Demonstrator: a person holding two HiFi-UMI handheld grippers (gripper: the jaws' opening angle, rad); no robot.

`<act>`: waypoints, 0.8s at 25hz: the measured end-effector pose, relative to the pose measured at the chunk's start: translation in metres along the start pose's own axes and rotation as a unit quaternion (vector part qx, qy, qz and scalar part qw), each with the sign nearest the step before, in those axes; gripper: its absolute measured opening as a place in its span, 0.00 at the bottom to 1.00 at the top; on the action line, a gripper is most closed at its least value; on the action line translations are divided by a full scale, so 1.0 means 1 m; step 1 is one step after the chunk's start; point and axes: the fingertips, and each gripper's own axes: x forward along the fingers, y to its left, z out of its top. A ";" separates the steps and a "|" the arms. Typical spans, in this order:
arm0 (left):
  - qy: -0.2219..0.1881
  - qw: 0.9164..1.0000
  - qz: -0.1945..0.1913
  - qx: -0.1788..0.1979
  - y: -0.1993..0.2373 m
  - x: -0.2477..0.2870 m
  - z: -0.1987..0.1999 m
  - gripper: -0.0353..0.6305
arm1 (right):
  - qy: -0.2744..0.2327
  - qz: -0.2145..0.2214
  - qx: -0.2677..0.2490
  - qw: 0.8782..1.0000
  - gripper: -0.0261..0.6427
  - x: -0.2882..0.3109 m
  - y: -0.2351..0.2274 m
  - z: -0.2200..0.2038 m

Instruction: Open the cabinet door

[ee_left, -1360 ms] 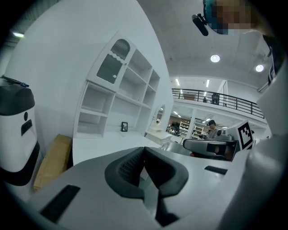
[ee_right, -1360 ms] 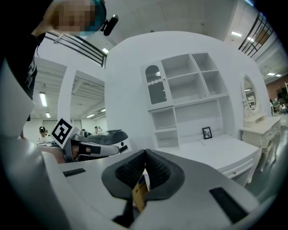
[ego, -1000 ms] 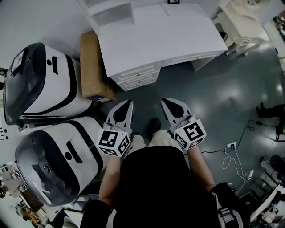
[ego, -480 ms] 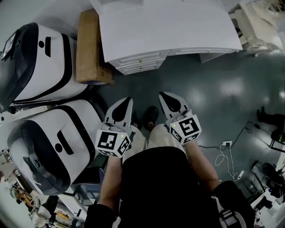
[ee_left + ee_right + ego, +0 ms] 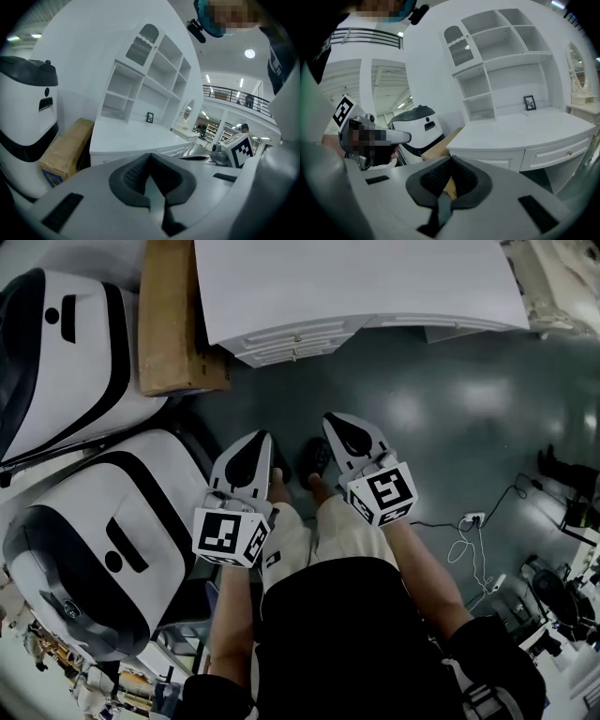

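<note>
Cabinet door (image 5: 461, 44): prob the arched, slatted-looking one at the top-left of the white hutch. It's the only door-like front I can spot, at approx 12 o'clock in the right gripper view and 11 in the left gripper view (image 5: 143, 44). It looks closed, and no handle can be made out. The hutch sits on a white desk (image 5: 356, 287) at 12 o'clock from the person in the head view, w/ drawers (image 5: 300, 338) along the front edge.

Left gripper (image 5: 253, 448) and right gripper (image 5: 342, 427) are held side by side at waist level, tips aimed at the desk and well apart from it. Both tongs are closed w/ pads together and nothing btwn them, as their own views confirm (image 5: 150, 157) (image 5: 451, 161). Reads as an approach carry, not a reach: closed and tucked in to keep clear of things.

Room to move: bare dark floor (image 5: 450, 409) from 12 round to 3 o'clock gives a free lane to the desk front. The left side is tight, w/ a cardboard box (image 5: 169, 315) wedged against the desk's left edge at 11 o'clock and two big white-and-black machines (image 5: 84, 549) at 8–10. Cables (image 5: 469, 521) lie on the floor at 3–4, a trip risk if stepping right. The door is high up, so the grippers will need to rise a good way.
</note>
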 end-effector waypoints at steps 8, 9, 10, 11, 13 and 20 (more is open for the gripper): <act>0.018 1.000 -0.016 0.016 0.049 0.016 -0.046 0.09 | 0.020 -0.022 0.014 0.999 0.07 0.060 0.002 -0.053; 0.021 0.999 -0.018 0.016 0.054 0.018 -0.049 0.09 | 0.022 -0.027 0.018 0.999 0.07 0.066 0.001 -0.058; 0.024 0.999 -0.022 0.017 0.059 0.020 -0.053 0.09 | 0.023 -0.032 0.023 0.999 0.07 0.072 -0.001 -0.063; 0.028 0.999 -0.026 0.019 0.065 0.023 -0.057 0.09 | 0.024 -0.038 0.026 0.999 0.07 0.080 -0.003 -0.068; 0.035 0.999 -0.035 0.022 0.077 0.030 -0.066 0.09 | 0.029 -0.049 0.031 0.998 0.07 0.096 -0.007 -0.081; 0.025 0.998 -0.051 0.012 0.105 0.057 -0.083 0.09 | 0.047 -0.077 0.041 0.995 0.07 0.144 -0.023 -0.128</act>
